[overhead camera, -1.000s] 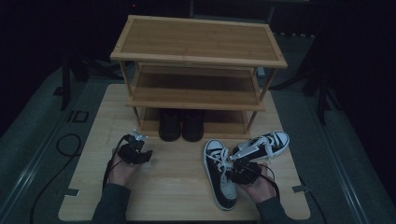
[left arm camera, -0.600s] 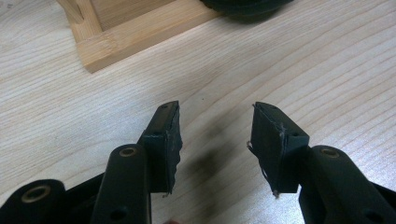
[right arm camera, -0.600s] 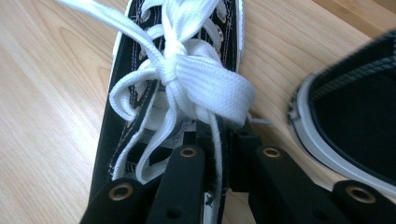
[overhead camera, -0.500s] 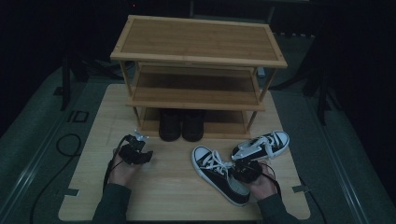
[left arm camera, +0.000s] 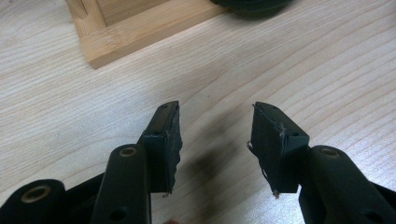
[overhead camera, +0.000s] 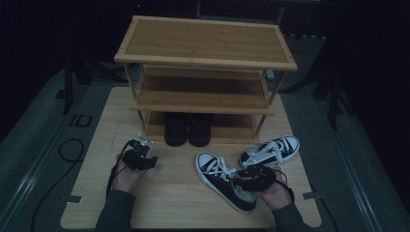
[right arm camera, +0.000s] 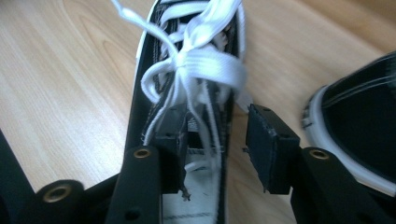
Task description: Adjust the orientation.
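Note:
Two black-and-white sneakers lie on the wooden table (overhead camera: 179, 203) at the right. The near sneaker (overhead camera: 217, 171) points its toe up and to the left; the other sneaker (overhead camera: 270, 151) lies behind it. My right gripper (overhead camera: 244, 176) is at the near sneaker's heel end. In the right gripper view its jaws have just been opening: the right gripper (right arm camera: 212, 126) straddles the near sneaker's (right arm camera: 196, 60) side wall, one jaw inside by the laces, the other standing clear outside. The second sneaker (right arm camera: 359, 121) lies at the right. My left gripper (overhead camera: 147, 159) rests open and empty on the table (left arm camera: 215, 112).
A three-shelf bamboo shoe rack (overhead camera: 203, 43) stands at the back of the table, a black pair of shoes (overhead camera: 187, 129) on its bottom shelf. The rack's foot (left arm camera: 121, 37) lies just ahead of my left gripper. Cables trail off the table's left and right sides.
The near sneaker has swung round, its toe moving left. My right gripper's jaws, closed on its side wall before, now stand apart. The left gripper has not moved.

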`<state>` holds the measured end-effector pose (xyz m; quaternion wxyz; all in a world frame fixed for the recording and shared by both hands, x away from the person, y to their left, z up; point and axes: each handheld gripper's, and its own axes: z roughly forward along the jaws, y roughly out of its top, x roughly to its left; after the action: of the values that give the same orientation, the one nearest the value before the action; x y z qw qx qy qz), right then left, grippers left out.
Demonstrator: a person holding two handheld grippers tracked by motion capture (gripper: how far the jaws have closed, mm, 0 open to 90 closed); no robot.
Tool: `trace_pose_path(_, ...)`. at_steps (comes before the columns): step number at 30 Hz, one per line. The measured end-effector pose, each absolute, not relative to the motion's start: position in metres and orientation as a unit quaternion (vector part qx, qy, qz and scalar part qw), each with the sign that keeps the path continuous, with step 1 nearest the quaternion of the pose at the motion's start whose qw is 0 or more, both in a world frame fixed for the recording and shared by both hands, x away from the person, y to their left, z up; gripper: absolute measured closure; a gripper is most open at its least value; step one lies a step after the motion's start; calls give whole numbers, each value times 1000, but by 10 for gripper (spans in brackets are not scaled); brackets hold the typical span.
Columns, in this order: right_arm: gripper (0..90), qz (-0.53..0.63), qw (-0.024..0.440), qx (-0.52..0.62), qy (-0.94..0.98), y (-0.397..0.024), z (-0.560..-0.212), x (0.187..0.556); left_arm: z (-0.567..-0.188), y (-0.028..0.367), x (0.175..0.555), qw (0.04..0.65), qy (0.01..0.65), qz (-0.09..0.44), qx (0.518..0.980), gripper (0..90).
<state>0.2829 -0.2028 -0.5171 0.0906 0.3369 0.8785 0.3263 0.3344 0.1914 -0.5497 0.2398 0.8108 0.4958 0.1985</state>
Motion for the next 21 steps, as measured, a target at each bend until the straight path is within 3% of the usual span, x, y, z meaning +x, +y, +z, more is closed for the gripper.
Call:
trace_pose_path(12,590,359,130,366,849,-232,-489,295,-550,192,335,239,495,198,812,529)
trace_pose_path(21,581,334,157,394,842,-236,-491,321,-551,192,335,237,495,198,812,527)
